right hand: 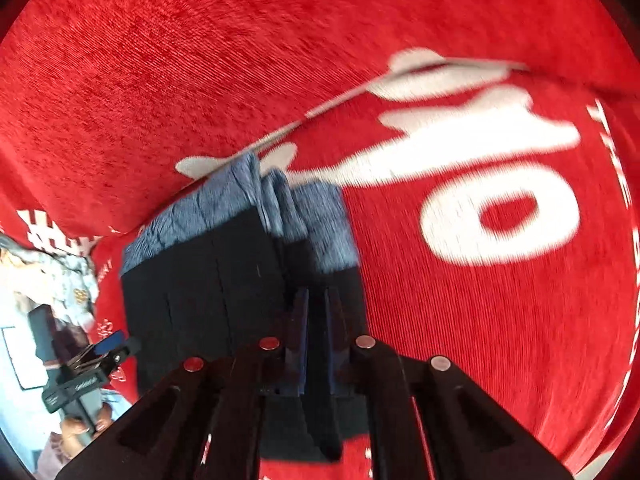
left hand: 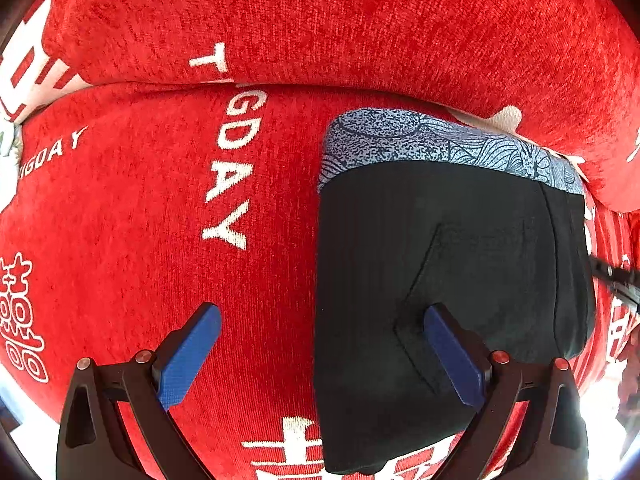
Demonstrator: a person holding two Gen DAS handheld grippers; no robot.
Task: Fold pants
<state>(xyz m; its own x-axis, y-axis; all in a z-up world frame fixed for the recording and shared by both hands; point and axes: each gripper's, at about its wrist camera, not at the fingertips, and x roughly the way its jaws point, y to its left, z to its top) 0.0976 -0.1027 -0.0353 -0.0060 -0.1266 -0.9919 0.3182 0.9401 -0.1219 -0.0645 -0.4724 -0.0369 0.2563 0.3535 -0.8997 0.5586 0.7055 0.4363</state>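
pants: 1 | hand-held grippers: 2 | red cover: 1

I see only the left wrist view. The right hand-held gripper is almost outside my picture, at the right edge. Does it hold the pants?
Observer: Yes. In the right wrist view, the right hand-held gripper is shut on the black fabric of the pants, at their right part on the side near that camera.
Operator: Thank you. Is the waistband only one layer on that side?
Observer: No. The waistband shows several folds stacked next to each other there, though the view is a little blurred.
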